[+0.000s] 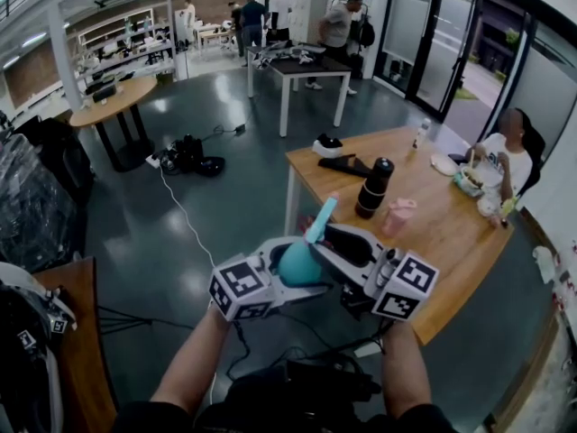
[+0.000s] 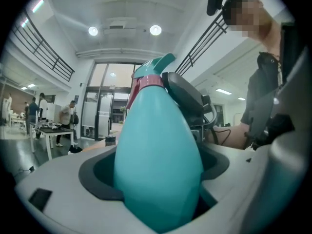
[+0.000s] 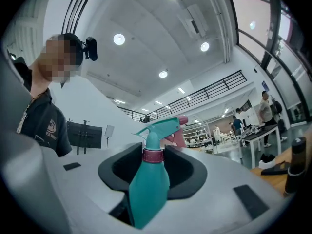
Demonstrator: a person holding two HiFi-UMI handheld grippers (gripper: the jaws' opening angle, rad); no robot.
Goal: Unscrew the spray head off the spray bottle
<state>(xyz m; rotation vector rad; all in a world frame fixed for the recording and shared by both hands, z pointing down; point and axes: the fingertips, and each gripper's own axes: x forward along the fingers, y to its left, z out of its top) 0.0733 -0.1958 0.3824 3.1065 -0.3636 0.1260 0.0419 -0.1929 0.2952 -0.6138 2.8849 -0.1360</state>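
I hold a teal spray bottle (image 1: 297,264) in the air between both grippers, its teal spray head (image 1: 321,218) pointing up and away. The left gripper (image 1: 285,271) is shut on the bottle's wide body (image 2: 158,155), which fills the gap between its jaws. A pink collar (image 3: 152,155) sits under the spray head (image 3: 163,126). The right gripper (image 3: 152,164) has its dark pads against both sides of that collar. In the left gripper view the right gripper's dark jaw stands just right of the collar (image 2: 148,81).
A wooden table (image 1: 451,242) stands ahead at the right with a black flask (image 1: 374,188), a pink cup (image 1: 398,215) and a seated person (image 1: 505,165) at its far end. Cables (image 1: 180,210) lie on the floor. A dark table edge (image 1: 77,332) is at lower left.
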